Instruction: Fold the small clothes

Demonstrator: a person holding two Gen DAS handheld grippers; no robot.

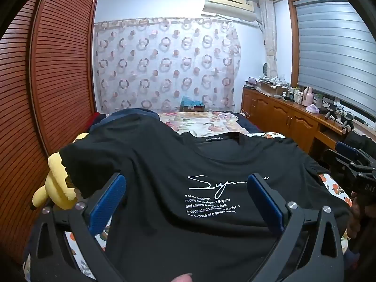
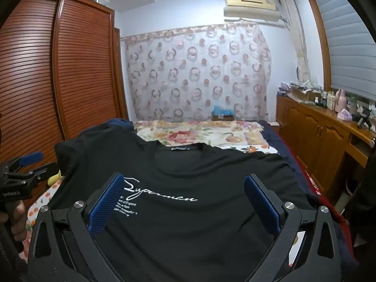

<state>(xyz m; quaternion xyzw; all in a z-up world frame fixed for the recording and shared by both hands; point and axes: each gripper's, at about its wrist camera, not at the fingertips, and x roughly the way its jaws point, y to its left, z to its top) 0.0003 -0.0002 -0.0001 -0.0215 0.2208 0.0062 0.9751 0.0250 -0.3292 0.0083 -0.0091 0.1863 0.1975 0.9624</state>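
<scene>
A black T-shirt (image 1: 164, 164) with white script print lies spread face up on the bed, collar away from me; it also shows in the right wrist view (image 2: 211, 171). My left gripper (image 1: 186, 183) is open, its blue pads wide apart above the shirt's lower left part. My right gripper (image 2: 183, 183) is open above the shirt's lower right part. Each gripper shows at the edge of the other's view: the right one (image 1: 352, 162), the left one (image 2: 21, 164). Neither holds cloth.
A yellow plush toy (image 1: 58, 185) lies at the bed's left edge beside the red-brown louvred wardrobe (image 1: 47, 70). A floral bedspread (image 1: 206, 122) and dark clothes (image 1: 131, 114) lie beyond the shirt. A wooden cabinet (image 1: 293, 115) with clutter runs along the right wall.
</scene>
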